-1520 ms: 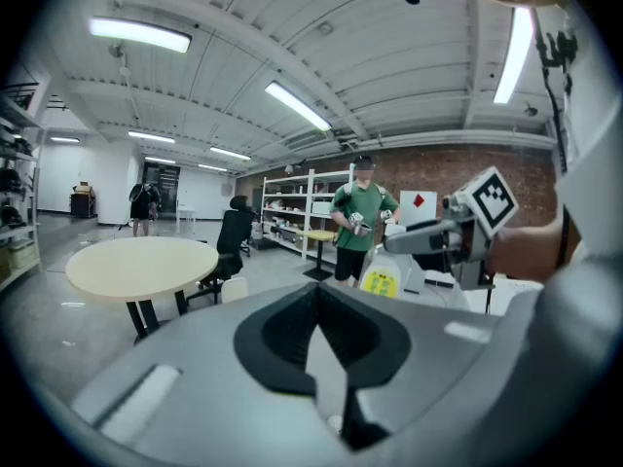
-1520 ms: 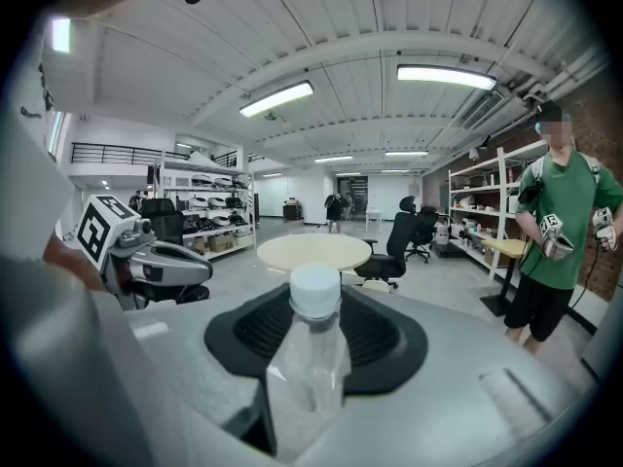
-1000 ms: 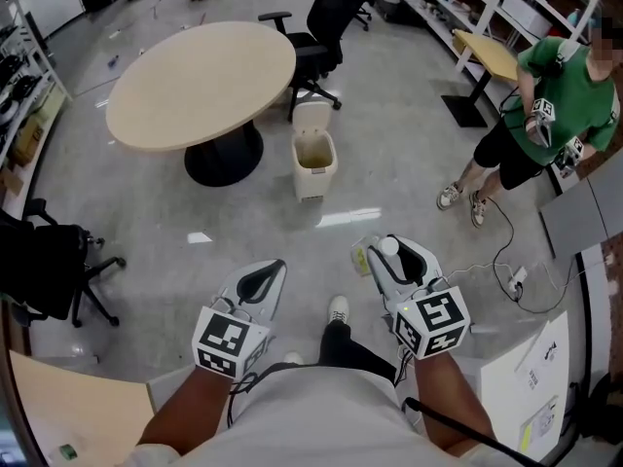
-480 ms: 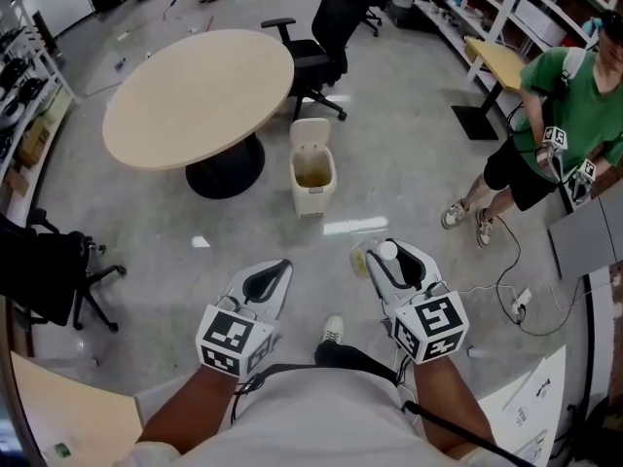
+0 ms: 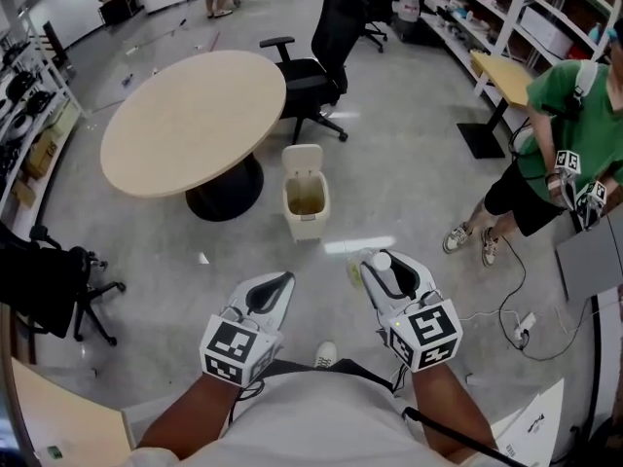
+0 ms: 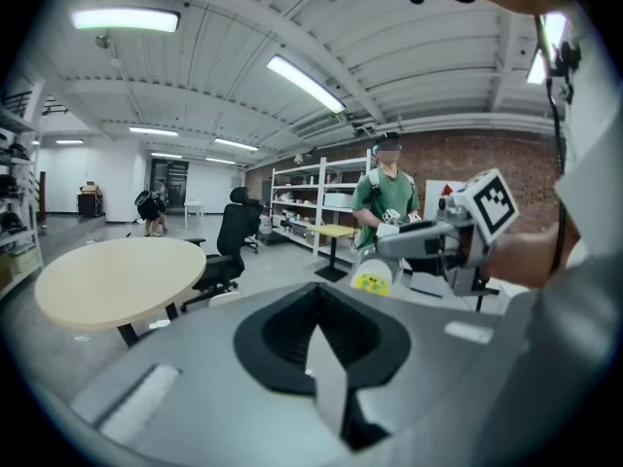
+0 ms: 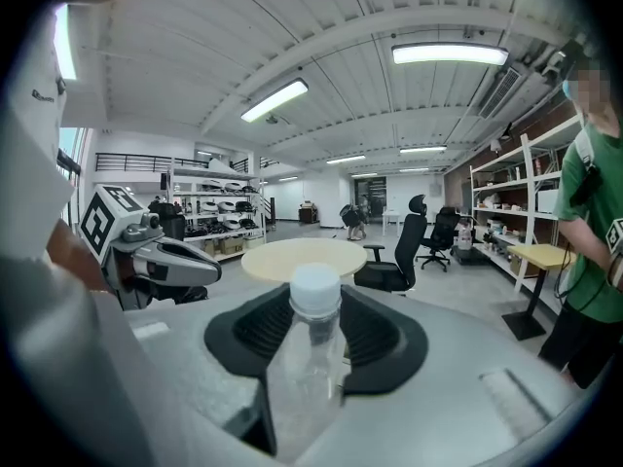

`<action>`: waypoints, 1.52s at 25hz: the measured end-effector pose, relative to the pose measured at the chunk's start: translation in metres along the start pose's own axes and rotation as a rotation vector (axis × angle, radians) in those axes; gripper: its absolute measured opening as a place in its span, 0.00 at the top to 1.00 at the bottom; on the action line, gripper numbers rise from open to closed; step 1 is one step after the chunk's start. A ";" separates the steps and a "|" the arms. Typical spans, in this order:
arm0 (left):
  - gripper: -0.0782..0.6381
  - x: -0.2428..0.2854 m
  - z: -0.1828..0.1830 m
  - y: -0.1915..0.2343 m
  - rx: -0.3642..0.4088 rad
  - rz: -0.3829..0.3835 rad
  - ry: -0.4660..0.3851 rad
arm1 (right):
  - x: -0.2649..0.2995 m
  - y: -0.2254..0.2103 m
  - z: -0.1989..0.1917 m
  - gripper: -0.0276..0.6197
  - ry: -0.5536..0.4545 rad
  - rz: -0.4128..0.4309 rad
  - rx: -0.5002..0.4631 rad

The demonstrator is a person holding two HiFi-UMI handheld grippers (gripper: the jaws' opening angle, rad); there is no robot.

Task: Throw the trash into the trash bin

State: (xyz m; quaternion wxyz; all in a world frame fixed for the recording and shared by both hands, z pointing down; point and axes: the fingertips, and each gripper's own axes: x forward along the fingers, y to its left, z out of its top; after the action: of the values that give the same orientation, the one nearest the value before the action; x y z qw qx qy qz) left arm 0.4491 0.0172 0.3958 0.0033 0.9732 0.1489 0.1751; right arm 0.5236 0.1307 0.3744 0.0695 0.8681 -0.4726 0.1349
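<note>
**Bottle in your right gripper, bin ahead on the floor**

Your right gripper [image 5: 382, 269] is clamped on a clear plastic bottle [image 7: 308, 353], white cap pointing forward, held above the grey floor. Your left gripper [image 5: 275, 286] hangs beside it with its jaws pressed together on nothing. The cream trash bin [image 5: 305, 207] stands ahead of both, lid tipped up, just beside the round table [image 5: 190, 120] and well apart from the bottle. A person in a green shirt [image 5: 569, 115] stands at your right.

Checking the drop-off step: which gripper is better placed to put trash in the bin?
Right. The right gripper holds the bottle, with the open bin ahead; the left gripper holds nothing.
</note>
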 end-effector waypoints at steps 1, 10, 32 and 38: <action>0.88 0.005 0.002 0.001 0.001 0.007 0.001 | 0.003 -0.005 0.000 0.72 -0.003 0.003 0.003; 0.88 0.022 0.006 0.012 -0.009 0.069 0.020 | 0.014 -0.025 -0.010 0.72 0.001 0.040 0.035; 0.88 0.061 0.018 0.026 0.011 0.039 0.025 | 0.032 -0.057 -0.006 0.72 0.001 0.003 0.035; 0.88 0.066 0.012 0.040 -0.014 0.038 0.049 | 0.048 -0.059 -0.010 0.72 0.032 0.000 0.056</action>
State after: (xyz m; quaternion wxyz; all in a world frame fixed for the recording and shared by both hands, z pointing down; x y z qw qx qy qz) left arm 0.5234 -0.0010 0.4089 0.0034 0.9713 0.1292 0.1999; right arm 0.5965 0.1272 0.3989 0.0528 0.8673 -0.4677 0.1622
